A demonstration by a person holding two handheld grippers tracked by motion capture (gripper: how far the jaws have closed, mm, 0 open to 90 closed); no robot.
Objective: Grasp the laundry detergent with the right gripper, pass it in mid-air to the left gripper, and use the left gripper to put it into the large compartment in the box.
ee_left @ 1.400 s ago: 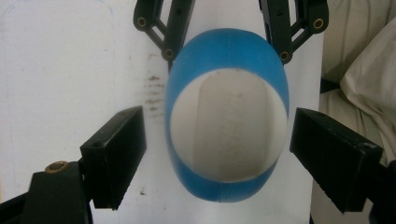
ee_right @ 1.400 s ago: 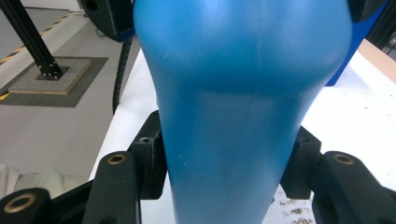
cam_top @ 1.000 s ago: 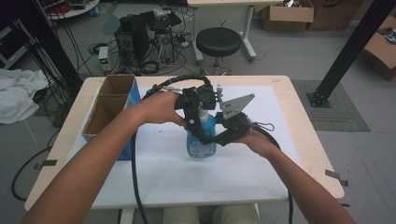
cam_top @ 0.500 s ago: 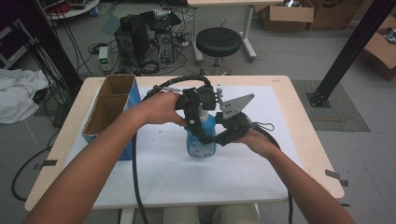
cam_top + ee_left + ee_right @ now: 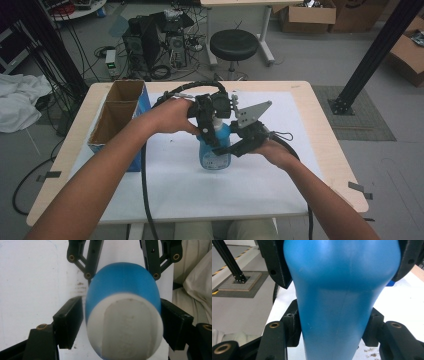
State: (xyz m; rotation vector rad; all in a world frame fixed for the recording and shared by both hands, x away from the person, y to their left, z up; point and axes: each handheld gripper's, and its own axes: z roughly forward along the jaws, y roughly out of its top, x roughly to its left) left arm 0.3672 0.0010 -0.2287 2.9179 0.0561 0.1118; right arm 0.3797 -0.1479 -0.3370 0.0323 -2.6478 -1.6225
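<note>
While the blue bottle [image 5: 215, 149] is standing mid-table, my left gripper [image 5: 208, 120] is coming over its top and my right gripper [image 5: 235, 145] from the right. Left gripper view: pads [image 5: 68, 322] are squeezing its white cap [image 5: 125, 327]. Right gripper view: fingers [image 5: 293, 325] are clamping its body.

No legible text. Blue bottle [image 5: 215, 150] on table carries white label with dark print, too small and blurred to read. Cardboard boxes [image 5: 307, 17] on floor at far side: markings unreadable.
</note>
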